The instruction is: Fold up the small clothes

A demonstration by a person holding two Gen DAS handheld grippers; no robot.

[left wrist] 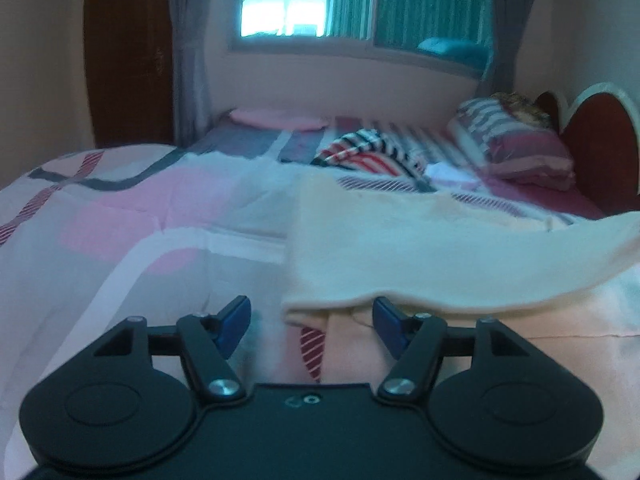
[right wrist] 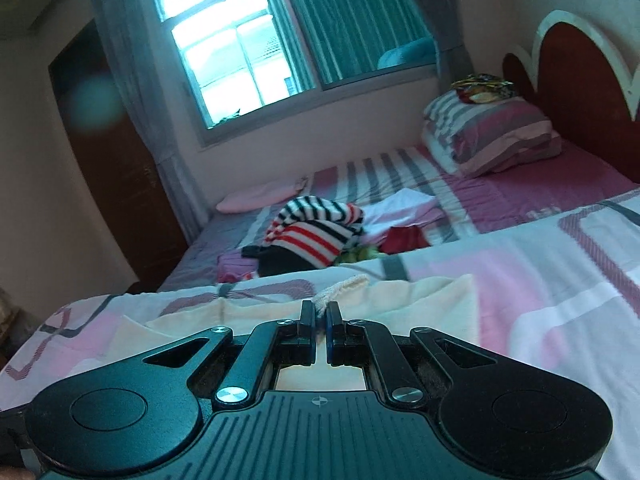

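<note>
- Left gripper (left wrist: 311,322): jaws spread wide, released, nothing between them. A folded edge of the cream cloth (left wrist: 440,248) lies just ahead, at 12 to 2 o'clock of the jaws.
- Right gripper (right wrist: 321,320): clenched on the frayed corner of the cream cloth (right wrist: 344,286), which pokes up at 12 o'clock above the fingertips.
- Cream cloth rests on the pink patterned quilt (left wrist: 120,216), spread flat beyond both tools.
- No containers in view. A loose heap of clothes sits at 12 o'clock in the right wrist view: striped garment (right wrist: 316,232) on top, red item (right wrist: 404,238) beside it, dark and green pieces half buried, hard to identify.
- Pillows (right wrist: 492,140) at 1 o'clock, against the headboard (right wrist: 580,68), which the frame cuts off.
- Left wrist view blurred at distance.
</note>
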